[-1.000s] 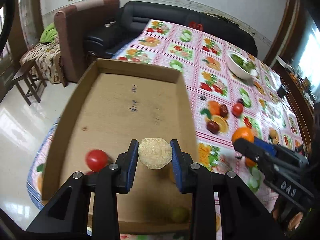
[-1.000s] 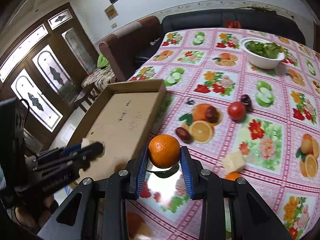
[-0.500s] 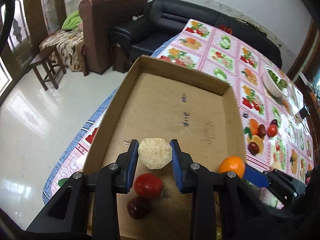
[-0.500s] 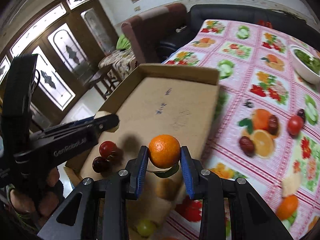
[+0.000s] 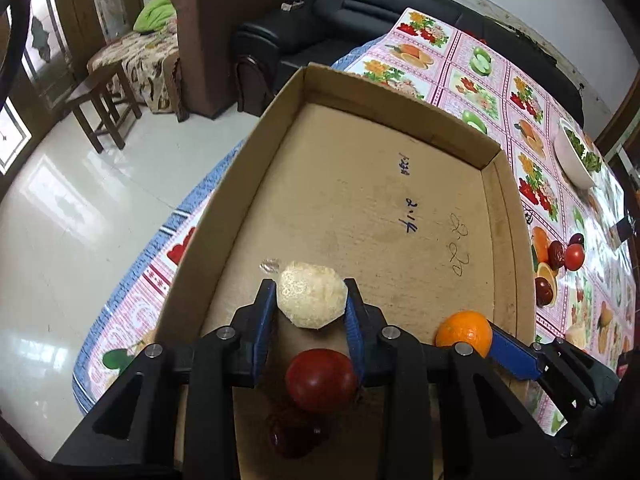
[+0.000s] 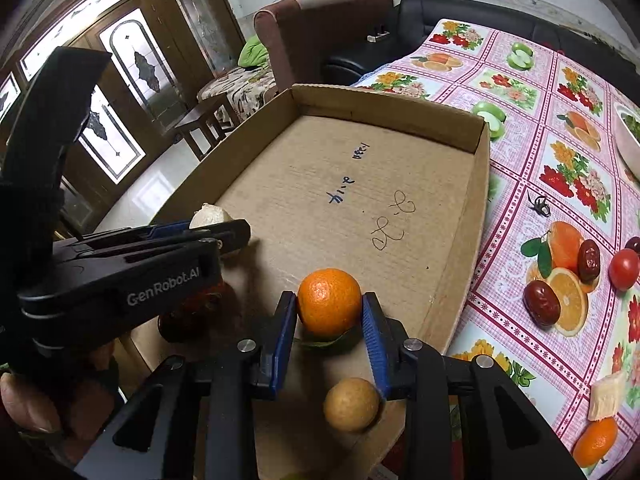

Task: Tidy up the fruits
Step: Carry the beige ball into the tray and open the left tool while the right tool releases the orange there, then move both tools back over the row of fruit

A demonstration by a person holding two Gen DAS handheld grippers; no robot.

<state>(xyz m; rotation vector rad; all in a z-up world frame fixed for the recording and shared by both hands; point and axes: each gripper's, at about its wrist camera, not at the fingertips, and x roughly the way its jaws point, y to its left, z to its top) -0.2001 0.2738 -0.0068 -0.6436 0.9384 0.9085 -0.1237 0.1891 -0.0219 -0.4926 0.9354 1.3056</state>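
Nearest, I am seeing the left gripper (image 5: 311, 312) clamping a pale, rough, faceted chunk (image 5: 312, 300) between its blue-padded fingers (image 5: 265, 320), above the floor of the cardboard box (image 5: 360, 200). Just under it a glossy red tomato (image 5: 321, 380) and a darker red fruit (image 5: 292, 436) are lying in the box.

The right gripper (image 6: 329, 322) is gripping a dimpled orange (image 6: 329, 300) with a green leaf below it, also over the box, near its right wall. A small tan round fruit (image 6: 351, 398) is sitting on the cardboard below the fingers. "GenRobot.AI" is reading white on the left gripper's black body; a hand (image 6: 28, 404) is wrapping its handle.

The box is shallow, matte brown, corrugated, with blue pen scribbles and a looped mark I cannot read. It is resting on a table (image 6: 560, 160) under a glossy pink cloth printed with fruit and flower squares.

Farther right on the cloth: two wrinkled dark dates (image 6: 542, 303), another tomato (image 6: 624, 269), a pale wedge (image 6: 606, 400), a second orange (image 6: 595, 442), and a white bowl of greens (image 5: 576, 156).

Beyond: shiny white floor tiles, a wooden stool (image 5: 100, 108), a brown armchair (image 5: 224, 20), a black leather sofa (image 5: 360, 12), wooden doors with patterned glass (image 6: 116, 92).
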